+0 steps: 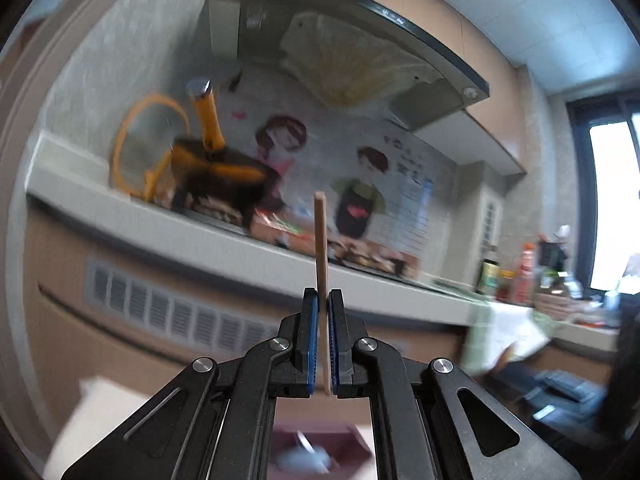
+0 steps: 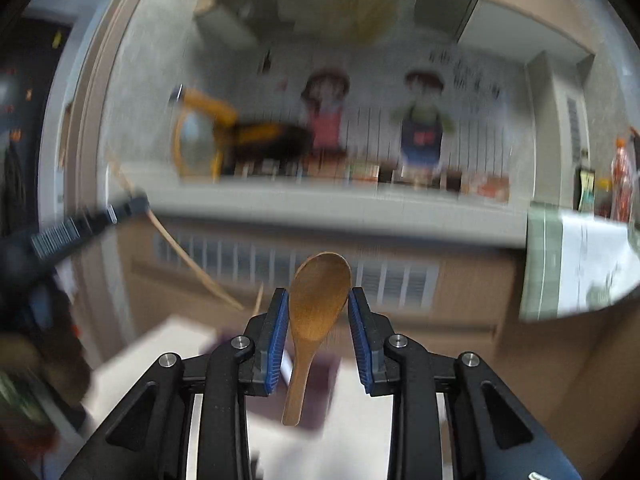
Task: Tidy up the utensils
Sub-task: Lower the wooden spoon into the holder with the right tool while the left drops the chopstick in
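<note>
My left gripper (image 1: 323, 300) is shut on a thin wooden chopstick (image 1: 321, 240) that stands upright between the blue pads, high above the table. My right gripper (image 2: 318, 300) is shut on a wooden spoon (image 2: 318, 304), gripped by the sides of its bowl, handle hanging down. In the right wrist view the left gripper (image 2: 80, 224) shows at the left, with the long chopstick (image 2: 188, 260) slanting down from it. A dark maroon tray (image 1: 320, 446) holding a blurred metal utensil lies below in the left wrist view.
A grey kitchen counter (image 1: 240, 248) runs ahead with a black-and-orange pan (image 1: 216, 168) on the stove, a range hood (image 1: 360, 60) above, and bottles (image 1: 524, 276) at the right. A white table surface (image 2: 160, 352) lies below the grippers.
</note>
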The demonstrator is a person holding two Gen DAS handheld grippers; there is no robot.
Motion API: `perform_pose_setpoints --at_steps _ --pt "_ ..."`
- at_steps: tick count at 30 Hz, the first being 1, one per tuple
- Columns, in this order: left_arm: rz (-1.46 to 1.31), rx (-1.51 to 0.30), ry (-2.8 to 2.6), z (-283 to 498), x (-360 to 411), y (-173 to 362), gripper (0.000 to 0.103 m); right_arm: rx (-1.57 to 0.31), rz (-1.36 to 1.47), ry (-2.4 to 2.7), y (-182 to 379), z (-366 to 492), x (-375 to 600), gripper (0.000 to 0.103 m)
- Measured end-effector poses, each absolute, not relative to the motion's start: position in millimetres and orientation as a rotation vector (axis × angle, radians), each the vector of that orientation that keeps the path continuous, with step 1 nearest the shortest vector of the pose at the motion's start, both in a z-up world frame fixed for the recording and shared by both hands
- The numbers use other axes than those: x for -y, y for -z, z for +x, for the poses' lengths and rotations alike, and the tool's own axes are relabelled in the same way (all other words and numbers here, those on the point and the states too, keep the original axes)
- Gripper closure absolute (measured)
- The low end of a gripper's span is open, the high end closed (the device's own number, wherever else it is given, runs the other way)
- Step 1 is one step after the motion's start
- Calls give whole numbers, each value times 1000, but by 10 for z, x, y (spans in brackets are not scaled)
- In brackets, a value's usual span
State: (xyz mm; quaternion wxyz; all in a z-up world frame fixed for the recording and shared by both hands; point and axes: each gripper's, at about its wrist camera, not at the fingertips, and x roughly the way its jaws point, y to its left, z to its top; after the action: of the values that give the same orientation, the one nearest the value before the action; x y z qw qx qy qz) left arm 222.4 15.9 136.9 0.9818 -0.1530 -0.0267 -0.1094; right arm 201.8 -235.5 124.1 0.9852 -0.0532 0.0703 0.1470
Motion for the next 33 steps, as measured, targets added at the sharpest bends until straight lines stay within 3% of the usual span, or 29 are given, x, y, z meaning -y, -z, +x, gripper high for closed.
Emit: perform_pose_setpoints --at_steps 14,24,27,29,30,33 --pt "-267 -132 242 2813 -292 -1261 98 -218 -108 -327 -1074 2892 2222 76" --pt "-273 -288 240 2993 -257 -770 98 -394 -109 -323 -579 3337 2108 76" --pt "-308 -383 270 3139 -286 -547 93 -534 -83 -402 -382 3508 2103 74" --pt "-330 -436 292 3188 -315 -437 75 -631 -47 -433 -237 3581 2140 74" --pt "-342 -459 298 3186 -339 -387 71 -637 -37 -424 -215 3554 2177 74" --pt "-365 -478 302 3078 -418 -319 68 -612 -14 -422 -222 3339 2333 74"
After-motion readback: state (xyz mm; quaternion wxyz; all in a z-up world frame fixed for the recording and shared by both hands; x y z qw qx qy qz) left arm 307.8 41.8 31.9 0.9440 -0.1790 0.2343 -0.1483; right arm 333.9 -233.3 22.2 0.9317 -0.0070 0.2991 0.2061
